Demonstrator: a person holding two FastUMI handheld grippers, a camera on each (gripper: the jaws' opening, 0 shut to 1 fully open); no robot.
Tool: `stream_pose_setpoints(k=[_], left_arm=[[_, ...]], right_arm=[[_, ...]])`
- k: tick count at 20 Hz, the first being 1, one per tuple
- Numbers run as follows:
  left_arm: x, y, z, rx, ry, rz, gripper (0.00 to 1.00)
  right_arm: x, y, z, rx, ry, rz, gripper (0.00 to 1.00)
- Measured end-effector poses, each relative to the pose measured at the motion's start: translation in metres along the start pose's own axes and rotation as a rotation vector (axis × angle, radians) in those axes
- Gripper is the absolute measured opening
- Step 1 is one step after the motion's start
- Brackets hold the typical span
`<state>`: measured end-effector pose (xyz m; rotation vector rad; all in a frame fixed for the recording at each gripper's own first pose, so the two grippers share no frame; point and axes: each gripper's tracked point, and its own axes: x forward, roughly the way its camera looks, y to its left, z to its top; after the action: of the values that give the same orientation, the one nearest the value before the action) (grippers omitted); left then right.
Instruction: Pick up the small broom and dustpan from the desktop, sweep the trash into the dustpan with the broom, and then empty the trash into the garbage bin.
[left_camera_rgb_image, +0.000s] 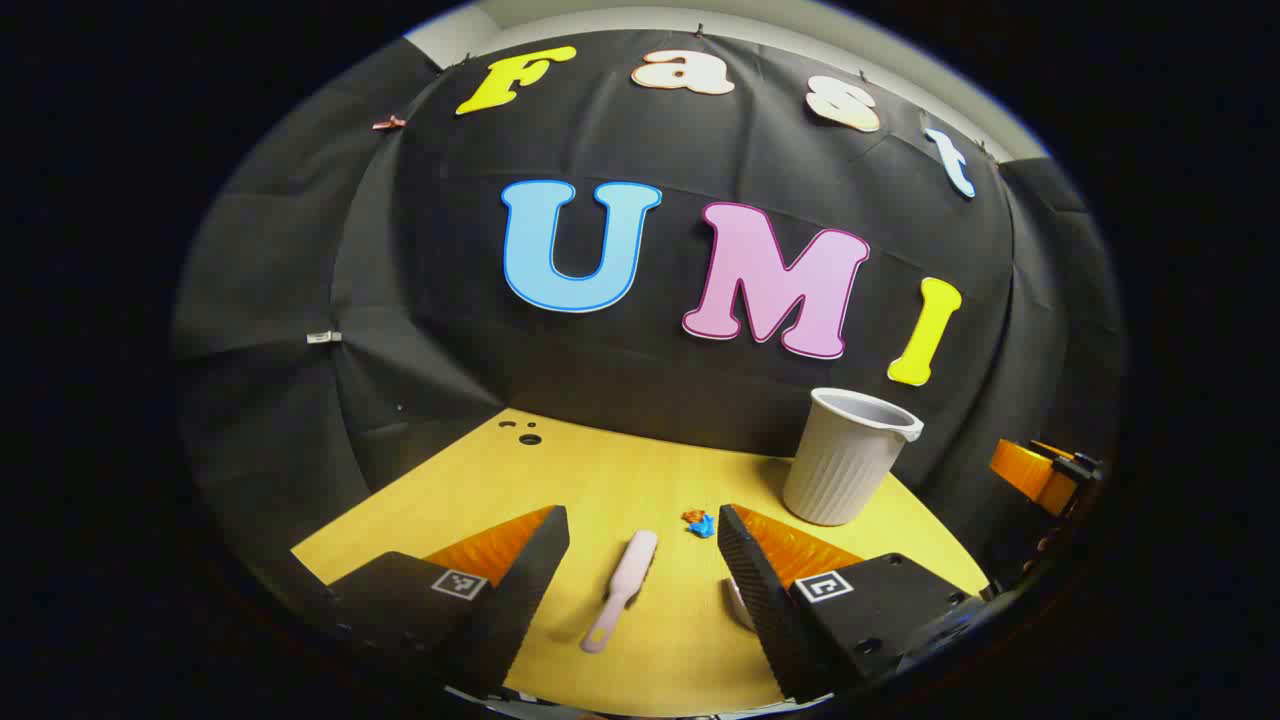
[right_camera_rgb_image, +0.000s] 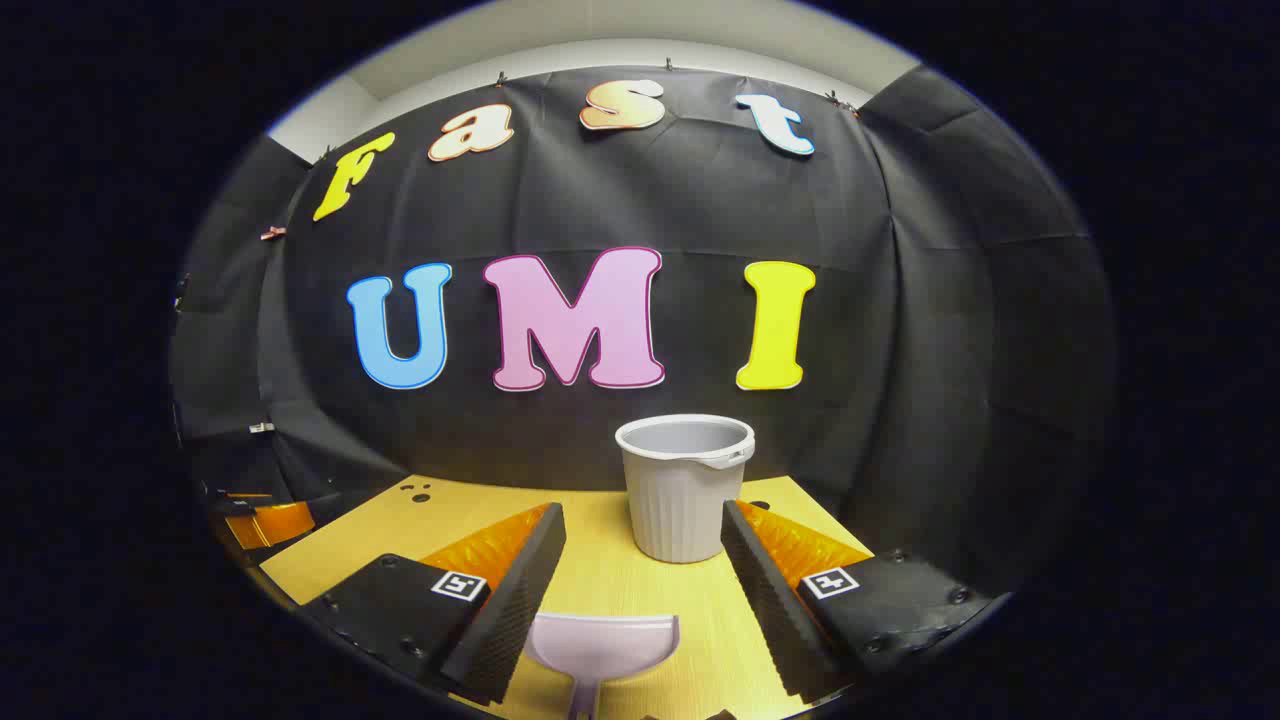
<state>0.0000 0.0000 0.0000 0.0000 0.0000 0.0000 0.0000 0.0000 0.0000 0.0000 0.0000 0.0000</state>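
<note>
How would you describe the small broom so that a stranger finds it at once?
Start at the yellow desktop, in front of the ribbed grey bin. The small broom lies flat, left of the trash. It is the one long, slim, pale pink thing there.

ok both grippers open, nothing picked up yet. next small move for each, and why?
Probably lower both. The left gripper is open with the small broom lying on the desktop between its fingers; the right gripper is open over the dustpan. Neither is gripped, and the trash is unswept near the garbage bin.
</note>
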Motion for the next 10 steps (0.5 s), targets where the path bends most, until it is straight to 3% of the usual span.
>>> stream_pose_setpoints(k=[5,10], left_arm=[[-0.012,0.018,-0.009,0.008,0.005,-0.022,0.95],[-0.011,0.021,-0.018,-0.023,0.033,-0.018,0.96]], right_arm=[[-0.020,0.002,-0.002,-0.009,0.022,-0.038,0.98],[-0.029,0.008,-0.013,-0.075,0.036,-0.007,0.98]])
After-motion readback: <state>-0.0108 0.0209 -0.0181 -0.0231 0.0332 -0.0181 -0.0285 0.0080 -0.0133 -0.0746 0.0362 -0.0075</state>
